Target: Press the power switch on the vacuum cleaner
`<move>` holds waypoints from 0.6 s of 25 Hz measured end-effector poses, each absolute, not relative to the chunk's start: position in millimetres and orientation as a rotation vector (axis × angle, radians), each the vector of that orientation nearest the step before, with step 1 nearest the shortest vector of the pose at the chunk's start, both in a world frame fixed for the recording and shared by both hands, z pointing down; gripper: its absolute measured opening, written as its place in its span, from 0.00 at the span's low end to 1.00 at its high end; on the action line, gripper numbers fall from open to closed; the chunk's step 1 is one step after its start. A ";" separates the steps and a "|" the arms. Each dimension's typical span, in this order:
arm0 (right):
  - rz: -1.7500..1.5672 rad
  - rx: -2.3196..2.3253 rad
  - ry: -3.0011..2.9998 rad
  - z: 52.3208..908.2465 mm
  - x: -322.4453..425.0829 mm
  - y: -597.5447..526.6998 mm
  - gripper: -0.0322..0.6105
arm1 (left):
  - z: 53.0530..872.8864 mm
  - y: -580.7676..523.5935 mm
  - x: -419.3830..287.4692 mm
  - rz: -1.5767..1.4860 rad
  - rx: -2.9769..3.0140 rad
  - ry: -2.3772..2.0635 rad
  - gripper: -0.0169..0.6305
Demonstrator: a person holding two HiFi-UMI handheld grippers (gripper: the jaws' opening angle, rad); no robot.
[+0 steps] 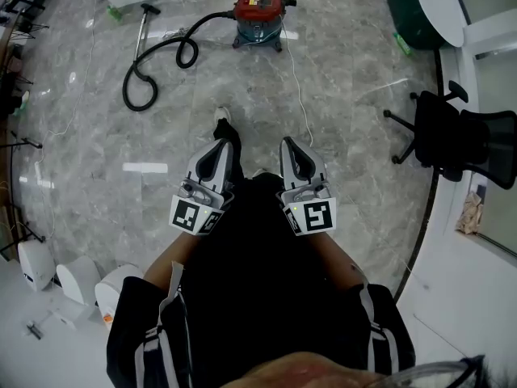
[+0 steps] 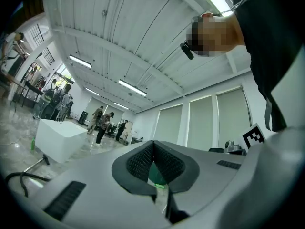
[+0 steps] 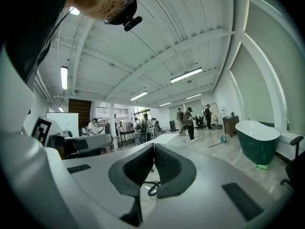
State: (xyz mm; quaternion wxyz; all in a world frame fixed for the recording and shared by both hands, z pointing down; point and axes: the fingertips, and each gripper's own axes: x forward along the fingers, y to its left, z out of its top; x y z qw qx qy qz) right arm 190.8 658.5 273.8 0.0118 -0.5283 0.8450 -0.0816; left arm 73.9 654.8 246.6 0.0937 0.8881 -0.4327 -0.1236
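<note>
A red-topped vacuum cleaner (image 1: 260, 16) on a wheeled base stands on the marble floor far ahead, its black hose (image 1: 153, 67) looping left to a metal wand (image 1: 144, 29). Its white cord (image 1: 300, 95) trails toward me. Both grippers are held close to my body, well short of it. My left gripper (image 1: 224, 145) is shut with nothing in it, pads (image 2: 143, 162) touching. My right gripper (image 1: 289, 145) is likewise shut and empty, its pads (image 3: 164, 164) meeting; a loop of black hose (image 3: 151, 189) shows just below them. The vacuum's switch is too small to make out.
A black office chair (image 1: 454, 136) stands at the right by a curved floor edge. A green bathtub (image 1: 420, 6) sits at the upper right. White devices (image 1: 77, 281) lie at the lower left. Several people (image 3: 189, 123) stand far across the hall.
</note>
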 end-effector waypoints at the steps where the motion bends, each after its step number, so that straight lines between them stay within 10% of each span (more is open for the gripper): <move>1: -0.259 -1.652 2.626 275.7 193.3 653.5 0.08 | 247.0 649.4 74.5 -0.366 2.645 -1.278 0.06; 15: -0.167 -1.763 2.648 289.8 188.8 451.0 0.08 | 253.8 441.4 71.9 -0.474 2.699 -1.206 0.05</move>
